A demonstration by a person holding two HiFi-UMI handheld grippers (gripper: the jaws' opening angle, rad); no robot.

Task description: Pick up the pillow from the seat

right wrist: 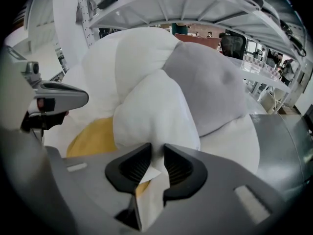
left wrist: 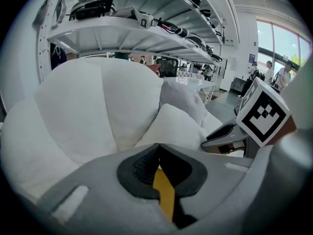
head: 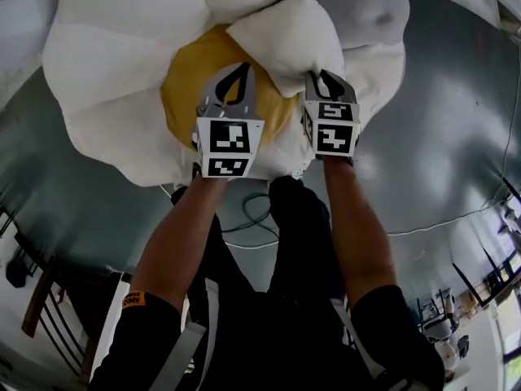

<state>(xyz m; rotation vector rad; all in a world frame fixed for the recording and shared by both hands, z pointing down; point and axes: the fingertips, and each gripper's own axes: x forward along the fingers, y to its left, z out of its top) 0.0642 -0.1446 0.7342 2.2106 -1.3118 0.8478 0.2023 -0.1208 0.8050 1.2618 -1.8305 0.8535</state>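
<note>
White pillow (head: 281, 39) lies on the flower-shaped seat (head: 106, 63), at 2 o'clock from the seat's yellow centre (head: 191, 88) in the head view and overlapping that centre's edge. In the right gripper view the pillow (right wrist: 156, 111) fills the middle, with one corner running down between the jaws. In the left gripper view the pillow (left wrist: 173, 129) is at 1 o'clock from the jaws, not touched by them.

Right gripper (head: 330, 76) sits at the pillow's 5 o'clock edge. The right gripper (right wrist: 157, 151) is clamped on the pillow's corner: both ribbed pads press the white fabric, which is pinched into a fold.

Left gripper (head: 242, 68) is at 9 o'clock from the right one, just beside it, over the yellow centre. The left gripper (left wrist: 157, 148) has its jaw tips together. Yellow shows through the gap behind the tips. Cannot tell if any yellow fabric is pinched.

Grey cushion (head: 366, 6) is at 2 o'clock from the pillow, touching it, on the same seat. In the right gripper view the grey cushion (right wrist: 205, 87) sits at 2 o'clock, behind the pillow. White petals ring the yellow centre.

Both forearms come up from 6 o'clock: left forearm (head: 183, 235), right forearm (head: 354, 235). Grey floor (head: 456, 137) lies around the seat. A cable (head: 252, 210) lies on it at 6 o'clock from the seat. White shelves (left wrist: 122, 33) stand at 12 o'clock behind the seat.
</note>
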